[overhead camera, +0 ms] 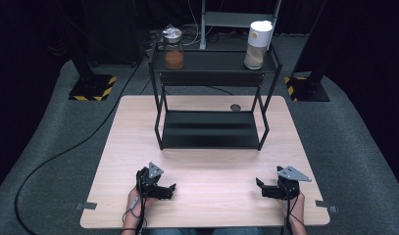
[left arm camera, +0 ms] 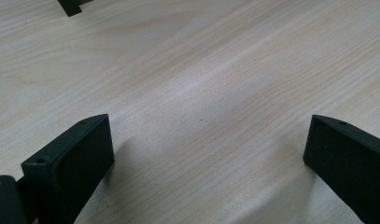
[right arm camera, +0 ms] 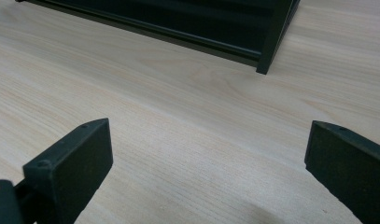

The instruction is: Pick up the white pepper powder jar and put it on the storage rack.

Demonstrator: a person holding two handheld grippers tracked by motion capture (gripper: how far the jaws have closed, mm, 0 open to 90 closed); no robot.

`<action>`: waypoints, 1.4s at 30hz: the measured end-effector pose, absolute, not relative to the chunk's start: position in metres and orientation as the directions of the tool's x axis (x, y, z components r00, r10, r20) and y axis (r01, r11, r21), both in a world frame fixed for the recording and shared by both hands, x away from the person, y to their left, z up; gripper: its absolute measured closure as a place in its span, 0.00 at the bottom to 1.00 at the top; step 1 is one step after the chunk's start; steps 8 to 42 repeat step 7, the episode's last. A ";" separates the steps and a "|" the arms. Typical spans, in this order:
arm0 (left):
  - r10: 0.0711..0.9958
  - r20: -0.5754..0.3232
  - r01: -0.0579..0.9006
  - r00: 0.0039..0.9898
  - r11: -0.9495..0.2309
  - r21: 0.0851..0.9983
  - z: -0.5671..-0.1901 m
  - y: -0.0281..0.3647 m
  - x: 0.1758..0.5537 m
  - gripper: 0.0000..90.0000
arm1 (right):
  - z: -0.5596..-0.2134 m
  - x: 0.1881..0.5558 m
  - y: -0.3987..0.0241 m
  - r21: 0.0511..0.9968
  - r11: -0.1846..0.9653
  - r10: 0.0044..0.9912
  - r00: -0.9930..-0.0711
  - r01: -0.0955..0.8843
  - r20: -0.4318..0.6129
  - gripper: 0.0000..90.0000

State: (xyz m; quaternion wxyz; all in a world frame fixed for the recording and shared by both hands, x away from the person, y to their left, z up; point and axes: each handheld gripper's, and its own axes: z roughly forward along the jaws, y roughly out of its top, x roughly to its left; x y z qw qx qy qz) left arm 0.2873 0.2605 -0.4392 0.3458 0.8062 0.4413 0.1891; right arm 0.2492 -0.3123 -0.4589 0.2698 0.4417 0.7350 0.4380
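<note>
Jaws gape wide on both the left gripper [overhead camera: 171,188] and right gripper [overhead camera: 260,185], above the pale wooden table [overhead camera: 211,166].

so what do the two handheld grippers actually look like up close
Both the left gripper and right gripper are matte black, each topped by a grey three-cornered plate. Their jaws are flat, blocky black slabs with small screw holes. A thin cable trails from each back along the forearm.

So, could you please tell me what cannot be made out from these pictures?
- Glass jar, high view: its orange contents are too small and far off to identify.
- White container, high view: any marking on it is too small to read.
- Black shelf rack, right gripper view: cut off by the top edge.
- Person's forearms, high view: cut off by the bottom edge.
</note>
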 end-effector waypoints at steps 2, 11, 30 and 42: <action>0.842 0.000 0.580 0.539 -0.371 0.725 -0.439 0.260 0.287 0.01 | -0.459 0.249 -0.313 0.883 0.225 0.885 -0.465 0.412 -0.008 0.00; 0.842 0.000 0.580 0.539 -0.371 0.725 -0.439 0.260 0.287 0.01 | -0.459 0.250 -0.312 0.881 0.231 0.883 -0.469 0.413 -0.012 0.00; 0.842 0.000 0.580 0.539 -0.371 0.725 -0.439 0.260 0.287 0.01 | -0.459 0.250 -0.312 0.881 0.231 0.883 -0.469 0.413 -0.012 0.00; 0.842 0.000 0.580 0.539 -0.371 0.725 -0.439 0.260 0.287 0.01 | -0.459 0.250 -0.312 0.881 0.231 0.883 -0.469 0.413 -0.012 0.00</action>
